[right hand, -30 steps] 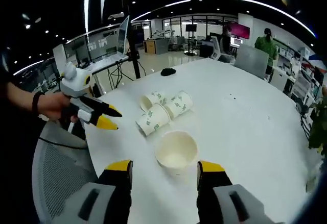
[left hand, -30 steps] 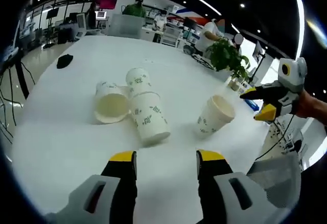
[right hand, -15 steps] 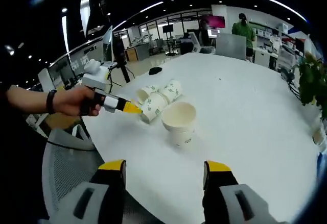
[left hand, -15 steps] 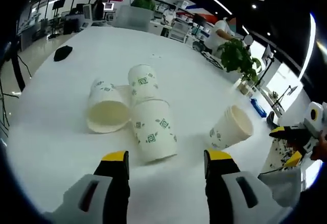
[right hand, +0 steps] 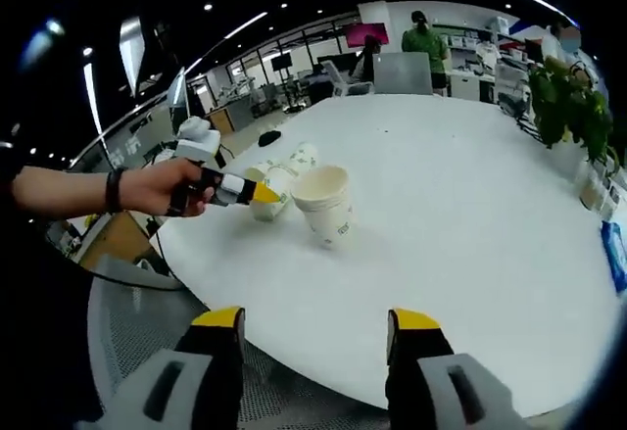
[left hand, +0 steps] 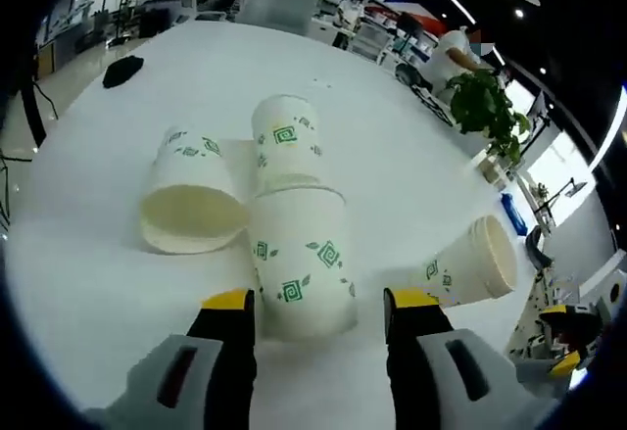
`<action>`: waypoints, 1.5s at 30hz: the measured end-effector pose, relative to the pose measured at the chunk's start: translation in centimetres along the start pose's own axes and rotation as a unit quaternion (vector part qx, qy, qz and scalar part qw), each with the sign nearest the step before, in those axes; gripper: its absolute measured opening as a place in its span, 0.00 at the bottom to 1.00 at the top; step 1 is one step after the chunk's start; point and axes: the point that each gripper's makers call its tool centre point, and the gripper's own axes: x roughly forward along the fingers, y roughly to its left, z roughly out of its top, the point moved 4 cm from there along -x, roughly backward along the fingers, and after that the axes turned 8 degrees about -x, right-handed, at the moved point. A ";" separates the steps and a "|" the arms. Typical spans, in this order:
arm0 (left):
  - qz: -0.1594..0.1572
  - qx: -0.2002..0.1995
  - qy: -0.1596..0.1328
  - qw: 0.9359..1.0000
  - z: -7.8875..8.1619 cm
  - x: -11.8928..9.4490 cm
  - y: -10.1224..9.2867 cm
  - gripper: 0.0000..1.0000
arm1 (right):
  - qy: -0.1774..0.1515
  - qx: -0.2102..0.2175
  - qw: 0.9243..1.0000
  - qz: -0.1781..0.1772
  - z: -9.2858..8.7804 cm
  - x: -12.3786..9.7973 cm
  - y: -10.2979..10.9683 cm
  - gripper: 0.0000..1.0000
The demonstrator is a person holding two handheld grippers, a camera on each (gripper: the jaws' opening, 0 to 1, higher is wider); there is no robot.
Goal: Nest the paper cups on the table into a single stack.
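Three paper cups with green marks lie on their sides in a cluster on the white table (left hand: 88, 283). One cup (left hand: 191, 210) shows its open mouth, a second cup (left hand: 284, 141) lies behind, and the middle cup (left hand: 299, 263) points its base at me. My left gripper (left hand: 318, 303) is open, its yellow tips on either side of that cup's near end. A fourth cup (left hand: 475, 263) lies apart to the right. In the right gripper view, my right gripper (right hand: 315, 318) is open and empty, back over the table's edge. Ahead of it are the lone cup (right hand: 328, 205), the cluster (right hand: 279, 177) and the hand-held left gripper (right hand: 240, 190).
A potted plant (left hand: 485, 107) stands at the table's far side, the same plant (right hand: 558, 107) in the other view. A small black object (left hand: 122, 70) lies on the far left of the table. A mesh chair (right hand: 127, 312) stands at the near edge. People work in the background.
My left gripper has moved in on the cup cluster until its tips flank the middle cup. My right gripper has drawn back from the lone cup, toward the table's edge.
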 end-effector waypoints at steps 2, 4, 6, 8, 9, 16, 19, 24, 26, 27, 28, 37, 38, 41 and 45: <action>0.000 -0.006 0.002 1.000 -0.1 0.2 0.1 0.48 | -0.002 0.006 1.000 -0.004 -0.1 -0.2 -0.2 0.56; 0.002 -0.012 0.007 1.000 -0.3 0.4 0.2 0.45 | -0.001 0.009 1.000 -0.008 -0.3 -0.4 -0.2 0.56; 0.001 -0.018 0.006 1.000 -0.4 0.3 0.2 0.41 | -0.001 0.014 1.000 -0.011 -0.7 -0.4 -0.2 0.55; -0.001 -0.031 0.004 1.000 -0.5 0.2 0.4 0.38 | -0.001 0.018 1.000 -0.012 -0.9 -0.4 -0.2 0.55; -0.003 -0.030 0.006 1.000 -0.6 0.2 0.4 0.37 | -0.001 0.018 1.000 -0.012 -1.0 -0.4 -0.2 0.55; -0.029 -0.051 0.007 0.998 -1.5 -0.3 0.0 0.37 | 0.000 0.019 1.000 -0.009 -0.9 0.0 -0.1 0.54; -0.028 -0.046 0.007 0.999 -2.1 -0.8 -0.1 0.37 | -0.005 0.020 1.000 -0.006 -0.7 0.2 0.0 0.54; -0.038 -0.018 0.010 0.999 -3.7 -2.1 -0.5 0.36 | -0.014 0.018 1.000 0.001 0.2 0.5 0.1 0.54; -0.042 0.005 0.012 0.999 -4.3 -2.8 -0.6 0.36 | -0.018 0.015 1.000 0.004 0.5 0.5 0.1 0.54; -0.042 0.016 0.012 0.999 -4.6 -3.1 -0.6 0.36 | -0.019 0.015 1.000 0.006 0.7 0.6 0.1 0.53; -0.044 0.034 0.013 0.998 -4.8 -3.5 -0.7 0.36 | -0.020 0.015 1.000 0.007 0.7 0.6 0.1 0.53; -0.042 0.122 0.015 0.991 -6.7 -7.5 -0.3 0.36 | -0.034 -0.008 0.999 0.038 2.8 1.7 0.8 0.47; -0.044 0.122 0.015 0.991 -6.9 -7.8 -0.3 0.36 | -0.036 -0.009 0.998 0.045 3.1 2.0 1.0 0.46; -0.049 0.123 0.012 0.991 -7.4 -9.4 -0.6 0.36 | -0.036 -0.018 0.997 0.064 3.9 2.7 1.9 0.45; -0.060 0.136 0.012 0.989 -8.1 -10.4 -0.7 0.36 | -0.033 -0.042 0.994 0.091 5.0 3.9 3.3 0.45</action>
